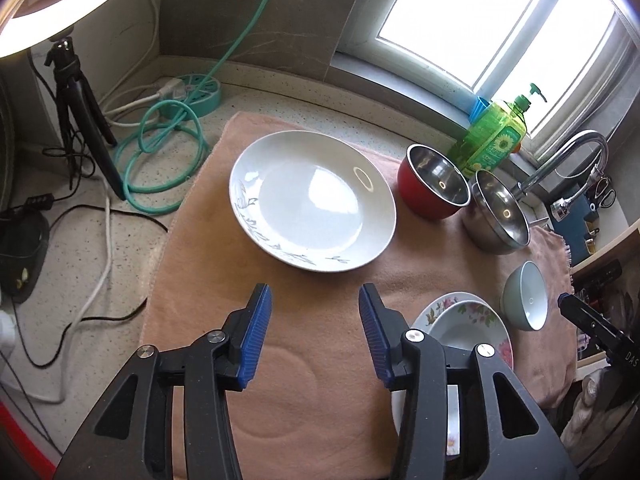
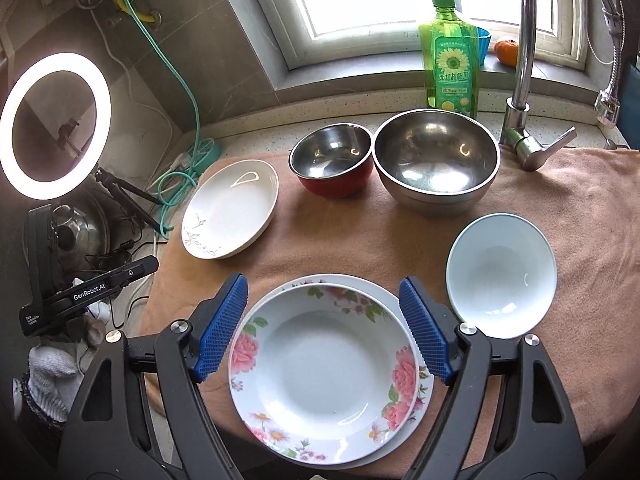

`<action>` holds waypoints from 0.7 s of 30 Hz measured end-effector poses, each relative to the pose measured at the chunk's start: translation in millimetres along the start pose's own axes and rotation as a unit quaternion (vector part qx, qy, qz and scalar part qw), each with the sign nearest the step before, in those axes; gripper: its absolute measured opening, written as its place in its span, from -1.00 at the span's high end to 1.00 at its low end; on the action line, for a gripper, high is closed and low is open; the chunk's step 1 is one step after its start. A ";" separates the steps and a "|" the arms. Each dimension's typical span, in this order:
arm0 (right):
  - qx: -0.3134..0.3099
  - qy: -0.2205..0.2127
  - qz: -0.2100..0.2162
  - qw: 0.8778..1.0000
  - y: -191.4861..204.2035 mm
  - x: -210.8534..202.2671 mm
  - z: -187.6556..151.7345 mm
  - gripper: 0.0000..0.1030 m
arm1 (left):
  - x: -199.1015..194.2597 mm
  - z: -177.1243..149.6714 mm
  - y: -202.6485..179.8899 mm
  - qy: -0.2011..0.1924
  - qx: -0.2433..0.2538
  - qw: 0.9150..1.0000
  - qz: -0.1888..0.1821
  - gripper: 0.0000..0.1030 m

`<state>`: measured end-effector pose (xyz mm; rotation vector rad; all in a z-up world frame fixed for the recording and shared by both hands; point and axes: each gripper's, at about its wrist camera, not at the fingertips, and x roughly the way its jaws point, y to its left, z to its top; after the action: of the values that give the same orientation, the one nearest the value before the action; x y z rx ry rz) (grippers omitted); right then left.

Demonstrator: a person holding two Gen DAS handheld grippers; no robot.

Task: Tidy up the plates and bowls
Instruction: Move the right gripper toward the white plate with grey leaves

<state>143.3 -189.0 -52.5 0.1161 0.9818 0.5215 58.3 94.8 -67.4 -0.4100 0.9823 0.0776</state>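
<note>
Two stacked floral plates [image 2: 326, 376] nearest, empty steel bowl [image 2: 436, 160] and red bowl [image 2: 332, 162] beyond

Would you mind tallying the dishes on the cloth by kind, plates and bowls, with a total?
Plates: 3, the white leaf-pattern plate and two stacked floral plates, upper on lower.
Bowls: 3, the red bowl, the large steel bowl and the pale blue bowl.
Total: 6
</note>
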 end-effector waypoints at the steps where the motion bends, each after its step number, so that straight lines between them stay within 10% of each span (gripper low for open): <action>1: 0.003 -0.005 -0.001 1.000 5.4 2.6 2.7 -0.56 | 3.0 4.9 5.8 0.002 0.003 1.000 -0.003 0.15; 21: 0.076 0.055 -0.009 0.996 65.4 94.6 32.2 -0.26 | 62.7 75.1 64.7 0.030 0.059 0.997 -0.040 0.41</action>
<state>187.5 -83.1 -85.5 0.2155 1.1284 0.4398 136.9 174.7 -101.9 -0.3442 1.0232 -0.0659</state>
